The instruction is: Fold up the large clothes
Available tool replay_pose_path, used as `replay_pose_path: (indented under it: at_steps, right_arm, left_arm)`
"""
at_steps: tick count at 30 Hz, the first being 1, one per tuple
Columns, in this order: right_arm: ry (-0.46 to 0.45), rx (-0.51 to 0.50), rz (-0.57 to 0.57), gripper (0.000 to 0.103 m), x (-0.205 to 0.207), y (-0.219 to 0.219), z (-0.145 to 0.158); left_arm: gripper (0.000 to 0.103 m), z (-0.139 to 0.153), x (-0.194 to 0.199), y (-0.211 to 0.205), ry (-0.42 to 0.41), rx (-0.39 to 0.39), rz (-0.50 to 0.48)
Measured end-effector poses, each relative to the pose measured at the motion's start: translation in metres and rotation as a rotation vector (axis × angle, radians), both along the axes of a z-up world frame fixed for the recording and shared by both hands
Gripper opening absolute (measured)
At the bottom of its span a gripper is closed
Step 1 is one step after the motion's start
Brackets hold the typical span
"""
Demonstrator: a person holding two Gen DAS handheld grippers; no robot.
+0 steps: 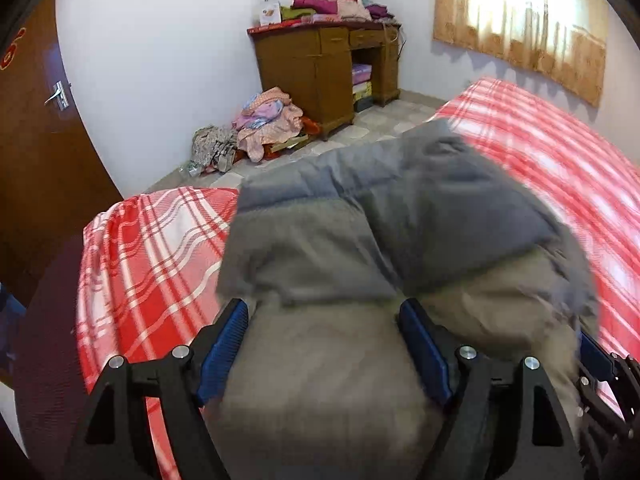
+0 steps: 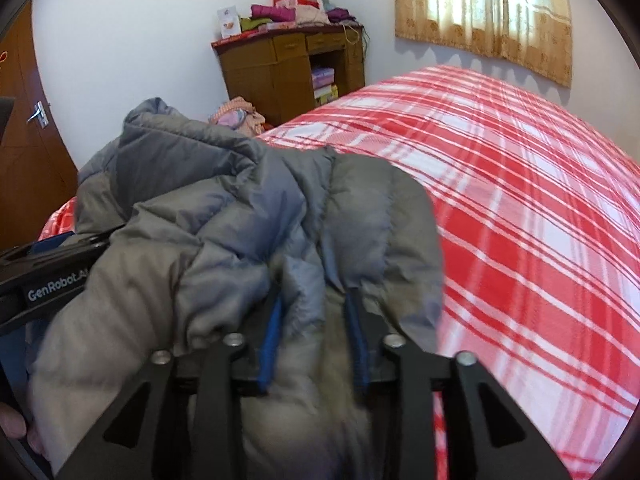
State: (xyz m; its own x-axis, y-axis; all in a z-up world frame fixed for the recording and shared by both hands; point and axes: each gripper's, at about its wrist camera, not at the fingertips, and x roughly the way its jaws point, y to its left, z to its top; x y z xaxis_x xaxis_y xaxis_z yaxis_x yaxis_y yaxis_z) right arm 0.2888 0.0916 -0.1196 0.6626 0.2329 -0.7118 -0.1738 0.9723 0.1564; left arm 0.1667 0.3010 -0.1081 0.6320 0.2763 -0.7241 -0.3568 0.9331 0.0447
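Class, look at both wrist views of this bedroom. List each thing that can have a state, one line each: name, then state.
Jacket: bunched up on the bed, not folded flat.
Left gripper: open, jaws wide over the jacket.
Right gripper: partly open, jacket cloth between its pads.
Bed cover: spread out.
Door: appears closed.
Curtain: drawn across the window.
Desk: drawers shut, top piled with clothes.
Clothes pile: heaped on the floor.

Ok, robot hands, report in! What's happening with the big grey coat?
Left gripper open over grey coat. Right gripper part open, coat fold between. Nothing blocking.
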Motion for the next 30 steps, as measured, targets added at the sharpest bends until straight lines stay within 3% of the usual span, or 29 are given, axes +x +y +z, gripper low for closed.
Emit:
replay_pose_path:
  at_steps: [4,8,10,12,19,21,30]
  right_arm:
    - [-0.022,0.119,-0.066,0.044,-0.043,-0.024,0.014]
    - [-0.035,0.167,-0.097,0.044,-0.077,-0.034,0.022]
    - [-0.049,0.18,-0.111,0.05,-0.095,-0.038,0.028]
    - [-0.068,0.18,-0.116,0.06,-0.109,-0.042,0.035]
    - [-0.173,0.173,-0.119,0.066,-0.158,-0.045,0.062]
    - [-0.214,0.16,-0.123,0.072,-0.174,-0.046,0.071]
    - [-0.426,0.141,-0.15,0.08,-0.232,-0.045,0.125]
  left_arm:
    - [0.079,0.018,-0.047,-0.019,-0.061,-0.038,-0.04]
    - [0.079,0.03,-0.083,-0.041,-0.082,-0.019,-0.059]
    - [0.079,0.033,-0.098,-0.048,-0.086,-0.019,-0.067]
    - [0.079,0.036,-0.116,-0.056,-0.09,-0.011,-0.078]
    - [0.079,0.044,-0.172,-0.071,-0.123,0.007,-0.075]
    - [0.079,0.047,-0.19,-0.075,-0.133,0.023,-0.061]
    - [0.079,0.082,-0.246,-0.089,-0.276,0.052,-0.058]
